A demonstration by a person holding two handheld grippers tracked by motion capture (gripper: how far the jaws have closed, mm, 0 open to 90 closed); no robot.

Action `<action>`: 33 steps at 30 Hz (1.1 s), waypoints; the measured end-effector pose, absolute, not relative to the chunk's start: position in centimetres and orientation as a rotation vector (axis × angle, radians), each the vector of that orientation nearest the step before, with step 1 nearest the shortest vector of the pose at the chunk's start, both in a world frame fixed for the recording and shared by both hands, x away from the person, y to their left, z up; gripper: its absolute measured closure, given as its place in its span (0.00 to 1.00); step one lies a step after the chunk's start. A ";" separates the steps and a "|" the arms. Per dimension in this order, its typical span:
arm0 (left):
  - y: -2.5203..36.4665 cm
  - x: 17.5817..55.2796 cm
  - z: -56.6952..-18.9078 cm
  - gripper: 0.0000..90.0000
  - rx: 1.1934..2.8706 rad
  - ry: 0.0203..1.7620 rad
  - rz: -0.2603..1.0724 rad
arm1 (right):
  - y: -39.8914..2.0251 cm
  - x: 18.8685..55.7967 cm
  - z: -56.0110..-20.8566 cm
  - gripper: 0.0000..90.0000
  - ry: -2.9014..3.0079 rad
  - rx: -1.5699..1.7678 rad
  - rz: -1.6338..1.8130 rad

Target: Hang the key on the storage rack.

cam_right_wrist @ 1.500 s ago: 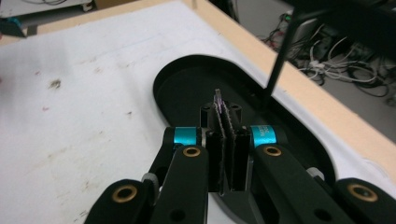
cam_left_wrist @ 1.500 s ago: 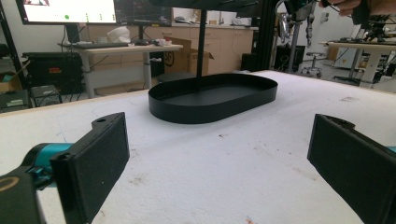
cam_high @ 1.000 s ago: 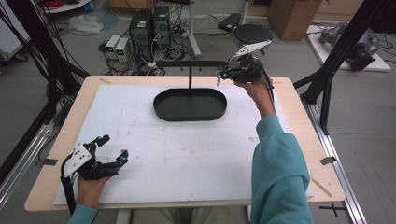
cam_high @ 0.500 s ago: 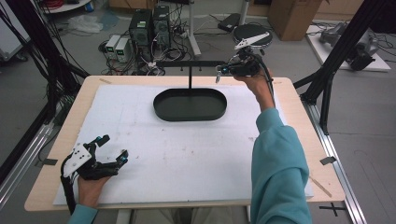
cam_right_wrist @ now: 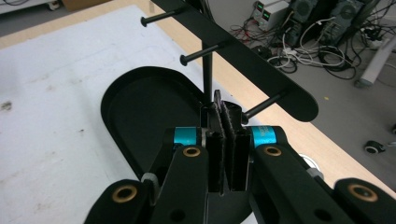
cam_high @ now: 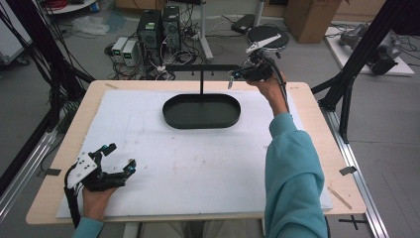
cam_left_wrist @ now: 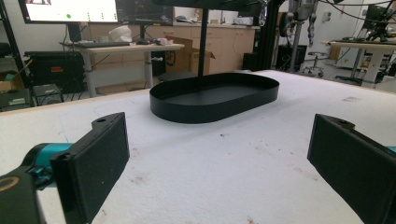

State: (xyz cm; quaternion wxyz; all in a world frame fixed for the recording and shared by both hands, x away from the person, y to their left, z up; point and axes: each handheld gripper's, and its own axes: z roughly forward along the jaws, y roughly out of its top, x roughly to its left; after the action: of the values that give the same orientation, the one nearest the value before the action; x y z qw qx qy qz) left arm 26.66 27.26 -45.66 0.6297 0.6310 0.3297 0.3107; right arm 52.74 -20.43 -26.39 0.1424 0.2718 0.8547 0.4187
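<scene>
A black oval tray [cam_high: 201,120] lies at the back middle of the white mat. A thin post rises from it and carries a black crossbar [cam_high: 198,67] with short pegs. My right gripper [cam_high: 234,76] is held up in the air at the bar's right end, jaws pressed together. In the right gripper view this gripper [cam_right_wrist: 224,112] sits just in front of the post [cam_right_wrist: 207,74] and below a peg [cam_right_wrist: 264,103]. Whether anything thin is pinched between the jaws cannot be told. My left gripper [cam_high: 120,155] rests at the front left, wide open with nothing in it, facing the tray [cam_left_wrist: 215,95].
The white mat [cam_high: 198,163] covers most of the wooden table [cam_high: 317,124]. Computers, cables and black frame posts stand on the floor behind and beside the table. A person's teal sleeve [cam_high: 292,178] reaches across the right side.
My right gripper has risen a little and moved slightly away, closer to the bar's right end. The left gripper has stayed still.
</scene>
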 end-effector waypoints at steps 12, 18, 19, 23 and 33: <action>27.3 26.7 -45.7 0.07 1.447 0.756 0.708 | -20.3 53.1 -26.8 0.99 2.455 0.808 1.186; 27.3 26.7 -45.7 0.07 1.447 0.756 0.708 | -20.5 53.2 -26.9 0.99 2.447 0.825 1.180; 27.3 26.7 -45.7 0.07 1.446 0.756 0.708 | -20.5 53.2 -26.9 0.99 2.445 0.819 1.178; 27.3 26.6 -45.7 0.07 1.447 0.755 0.708 | -20.6 53.3 -27.0 0.99 2.453 0.828 1.173; 27.3 26.6 -45.7 0.07 1.447 0.753 0.709 | -20.2 53.5 -27.3 0.99 2.438 0.840 1.151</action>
State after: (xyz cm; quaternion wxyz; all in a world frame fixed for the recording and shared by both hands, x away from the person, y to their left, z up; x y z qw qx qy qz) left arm 26.62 27.30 -45.66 0.6302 0.6317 0.3286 0.3094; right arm 53.55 -20.24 -27.28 0.1584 0.2938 0.8524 0.4024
